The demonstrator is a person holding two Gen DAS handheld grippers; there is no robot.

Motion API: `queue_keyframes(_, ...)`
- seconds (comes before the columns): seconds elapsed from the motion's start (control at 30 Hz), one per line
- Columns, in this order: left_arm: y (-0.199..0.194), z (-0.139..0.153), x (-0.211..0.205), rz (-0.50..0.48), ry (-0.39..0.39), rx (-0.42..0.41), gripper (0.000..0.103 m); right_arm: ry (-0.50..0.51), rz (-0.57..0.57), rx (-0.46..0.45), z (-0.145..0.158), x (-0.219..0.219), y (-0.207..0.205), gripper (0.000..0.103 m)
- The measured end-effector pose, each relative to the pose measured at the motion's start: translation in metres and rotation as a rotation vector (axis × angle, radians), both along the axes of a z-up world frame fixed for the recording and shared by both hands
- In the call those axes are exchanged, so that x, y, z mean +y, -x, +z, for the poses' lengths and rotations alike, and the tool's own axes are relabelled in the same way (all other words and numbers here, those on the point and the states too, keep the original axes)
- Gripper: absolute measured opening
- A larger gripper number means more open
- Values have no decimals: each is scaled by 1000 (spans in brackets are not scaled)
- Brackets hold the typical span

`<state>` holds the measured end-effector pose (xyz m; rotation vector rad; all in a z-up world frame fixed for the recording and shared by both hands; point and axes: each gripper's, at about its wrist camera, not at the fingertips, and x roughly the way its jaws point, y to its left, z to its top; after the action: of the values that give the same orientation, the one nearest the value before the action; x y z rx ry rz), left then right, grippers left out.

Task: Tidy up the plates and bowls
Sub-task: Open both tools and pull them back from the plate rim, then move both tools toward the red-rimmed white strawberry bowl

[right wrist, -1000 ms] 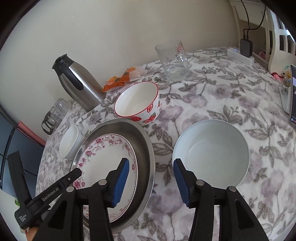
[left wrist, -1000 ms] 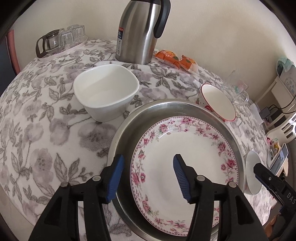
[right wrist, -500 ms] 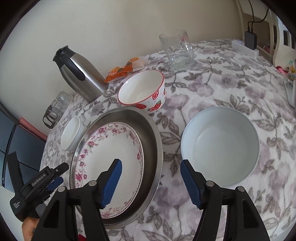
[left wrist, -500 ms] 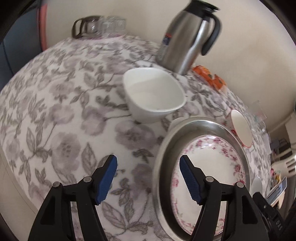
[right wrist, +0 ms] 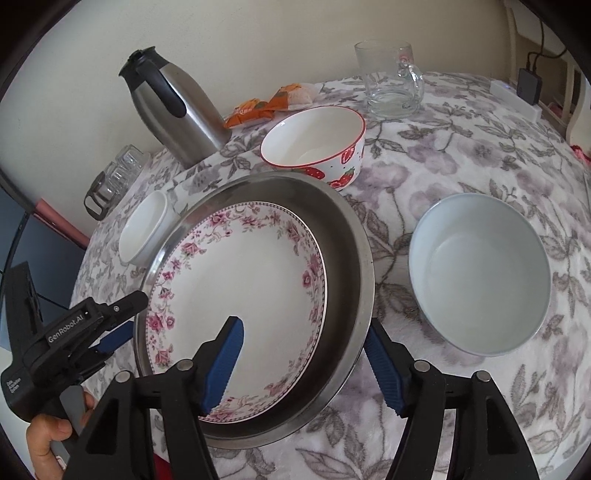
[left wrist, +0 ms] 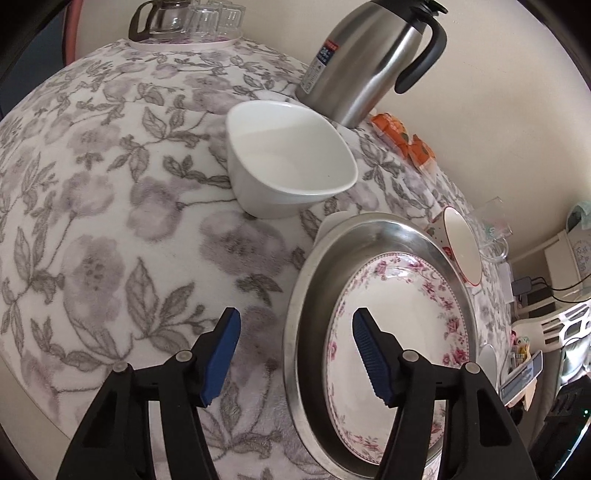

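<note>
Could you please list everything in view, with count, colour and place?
steel tray: 1, silver, table centre
floral plate: 1, white with pink rim, in the tray
square bowl: 1, white, beside the flask
strawberry bowl: 1, white and red, behind the tray
pale bowl: 1, bluish white, right of the tray
flask: 1, steel and black, by the wall
glass mug: 1, clear, far side
snack packets: at least 2, orange, by the wall
glassware: several, clear, far corner
tablecloth: 1, grey floral
left tool: 1, open, straddling tray rim
right tool: 1, open, straddling tray rim
</note>
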<state>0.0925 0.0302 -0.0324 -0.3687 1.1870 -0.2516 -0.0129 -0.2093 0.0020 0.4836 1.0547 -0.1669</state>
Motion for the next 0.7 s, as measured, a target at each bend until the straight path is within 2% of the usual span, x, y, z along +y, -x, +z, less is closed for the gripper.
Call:
queue_keyframes(0.47, -4, 0, 11, -5, 43, -5, 65, -11, 20, 13, -6, 13, -6, 71)
queue_keyframes(0.7, -4, 4, 13, 1, 11, -18, 65, -1, 2, 5, 2, 8, -4, 70)
